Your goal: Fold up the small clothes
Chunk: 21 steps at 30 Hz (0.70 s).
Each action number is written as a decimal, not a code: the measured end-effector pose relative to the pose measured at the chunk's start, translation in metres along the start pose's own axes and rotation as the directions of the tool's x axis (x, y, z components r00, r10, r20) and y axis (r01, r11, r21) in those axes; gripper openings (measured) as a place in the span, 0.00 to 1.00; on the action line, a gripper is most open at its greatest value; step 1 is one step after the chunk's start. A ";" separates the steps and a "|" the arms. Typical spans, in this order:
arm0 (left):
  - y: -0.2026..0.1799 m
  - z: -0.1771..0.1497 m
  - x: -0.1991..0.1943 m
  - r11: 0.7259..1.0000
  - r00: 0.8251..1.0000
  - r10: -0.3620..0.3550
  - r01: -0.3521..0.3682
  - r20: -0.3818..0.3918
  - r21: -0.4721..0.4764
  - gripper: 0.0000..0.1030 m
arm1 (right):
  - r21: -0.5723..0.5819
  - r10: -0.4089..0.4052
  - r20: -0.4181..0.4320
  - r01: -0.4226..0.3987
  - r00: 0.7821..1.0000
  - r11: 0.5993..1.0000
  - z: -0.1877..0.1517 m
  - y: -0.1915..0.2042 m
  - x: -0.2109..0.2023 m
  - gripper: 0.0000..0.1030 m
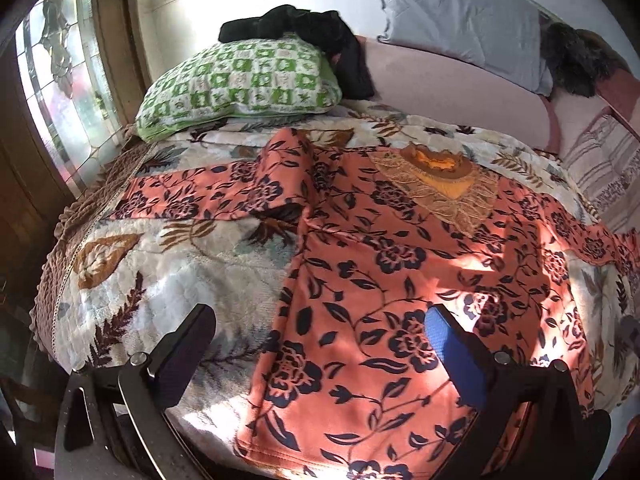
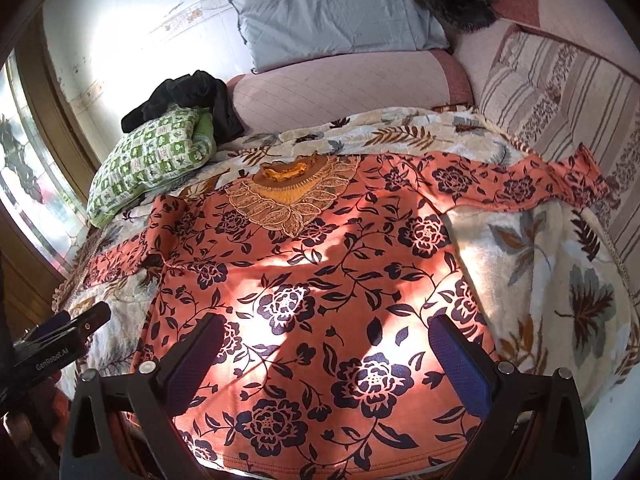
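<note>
An orange long-sleeved top with dark flowers (image 1: 380, 264) lies spread flat, front up, on the bed, its embroidered gold collar (image 1: 440, 176) towards the pillows. It also shows in the right wrist view (image 2: 320, 280). One sleeve (image 1: 188, 196) stretches to the left; the other sleeve (image 2: 516, 188) stretches to the right. My left gripper (image 1: 320, 356) is open and empty, hovering over the top's lower left edge. My right gripper (image 2: 328, 360) is open and empty above the hem at the middle. The left gripper shows at the left edge of the right wrist view (image 2: 76, 330).
A cream leaf-print blanket (image 1: 160, 280) covers the bed. A green checked pillow (image 1: 240, 80) with black clothing (image 1: 304, 36) on it lies at the head, beside a grey pillow (image 1: 460, 16) and a pink bolster (image 2: 340, 88). A window (image 1: 60, 88) is at the left.
</note>
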<state>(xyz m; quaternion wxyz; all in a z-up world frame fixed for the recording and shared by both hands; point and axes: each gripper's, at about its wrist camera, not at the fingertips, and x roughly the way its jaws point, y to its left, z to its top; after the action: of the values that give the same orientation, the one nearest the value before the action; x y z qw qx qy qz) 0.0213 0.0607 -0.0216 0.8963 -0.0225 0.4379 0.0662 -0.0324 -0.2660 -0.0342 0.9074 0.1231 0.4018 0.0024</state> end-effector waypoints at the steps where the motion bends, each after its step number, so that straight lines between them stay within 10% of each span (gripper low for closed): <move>1: 0.013 0.003 0.010 0.999 0.999 0.034 -0.034 -0.008 -0.025 1.00 | 0.043 0.012 -0.001 -0.012 1.000 0.999 0.000 -0.016 0.002 1.00; 6: 0.087 0.019 0.071 0.971 0.980 0.188 -0.196 -0.071 -0.138 1.00 | 0.346 0.064 0.040 -0.074 0.997 0.935 0.016 -0.133 0.012 1.00; 16: 0.178 0.031 0.150 0.881 0.938 0.317 -0.346 -0.142 -0.322 1.00 | 0.756 -0.095 0.176 -0.073 0.980 0.650 0.080 -0.373 0.051 1.00; 21: 0.201 0.011 0.188 0.861 0.951 0.243 -0.303 -0.191 -0.409 1.00 | 0.759 -0.210 0.151 0.023 0.966 0.651 0.104 -0.419 0.076 0.99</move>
<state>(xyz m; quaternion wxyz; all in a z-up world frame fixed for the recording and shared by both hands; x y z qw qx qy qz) 0.1165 0.2791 -0.1597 0.8190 -0.1632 0.4695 0.2867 0.0557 -0.6880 -0.1168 0.8129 0.4597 0.2682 -0.2364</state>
